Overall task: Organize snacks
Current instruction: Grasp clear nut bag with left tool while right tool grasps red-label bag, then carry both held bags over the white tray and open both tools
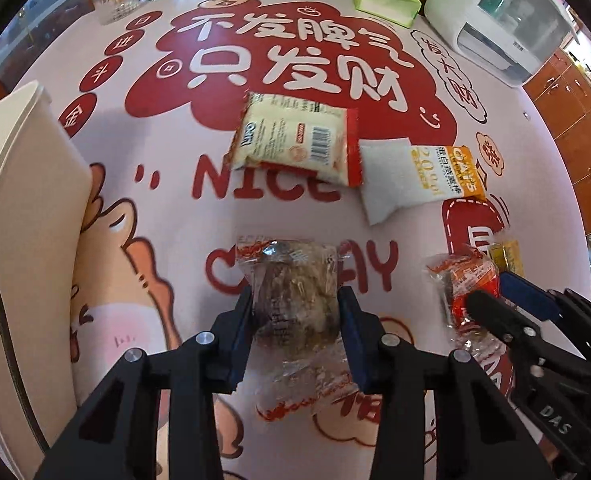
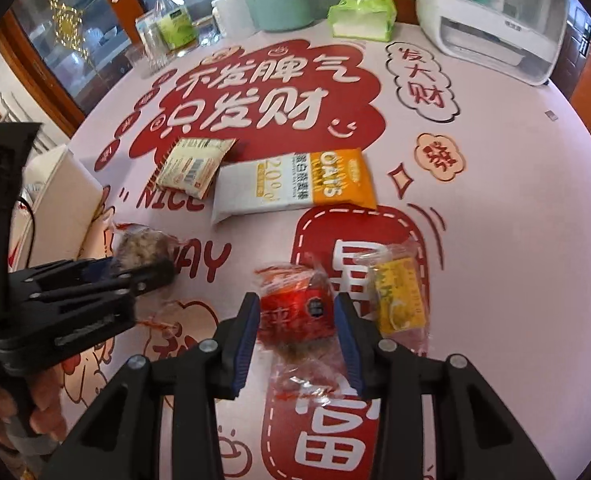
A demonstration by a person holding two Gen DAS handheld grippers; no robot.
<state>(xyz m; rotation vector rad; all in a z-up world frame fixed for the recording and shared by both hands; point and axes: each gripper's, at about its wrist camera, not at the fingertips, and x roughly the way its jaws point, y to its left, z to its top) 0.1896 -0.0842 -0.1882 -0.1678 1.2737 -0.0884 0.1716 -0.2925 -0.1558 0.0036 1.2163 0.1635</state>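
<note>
Left hand-held gripper (image 1: 295, 312): lower centre of the left wrist view, blue-padded fingers (image 1: 241, 344) pressed against both sides of a clear-wrapped brown snack (image 1: 295, 292), gripping it on the surface (image 1: 199, 216), which is pink with red printed lettering; same tool seen at left of the right wrist view (image 2: 147, 276). Right hand-held gripper (image 2: 297, 320): lower centre of the right wrist view, fingers set either side of a red-labelled snack packet (image 2: 295, 312) and touching it, holding it; also at lower right of the left wrist view (image 1: 491, 292), where the packet (image 1: 459, 280) shows orange and red. Yellow-wrapped snack (image 2: 399, 296): just beside the right finger, right of centre, lying flat. White and orange oat bar packet (image 2: 295, 184): middle of the right wrist view, lying flat, above the red-labelled packet. Cream packet with barcode and red edge (image 1: 295, 140): centre of the left wrist view, its red edge overlapping the oat bar packet (image 1: 415, 176). White container (image 1: 27, 184): left edge of the left wrist view, near the brown snack. Green tissue pack (image 2: 361, 16): top of frame, far side of the surface. White appliance (image 2: 491, 12): upper right. Teal canister (image 2: 281, 0): top centre. Glass jars (image 2: 163, 36): upper left, grouped together
</note>
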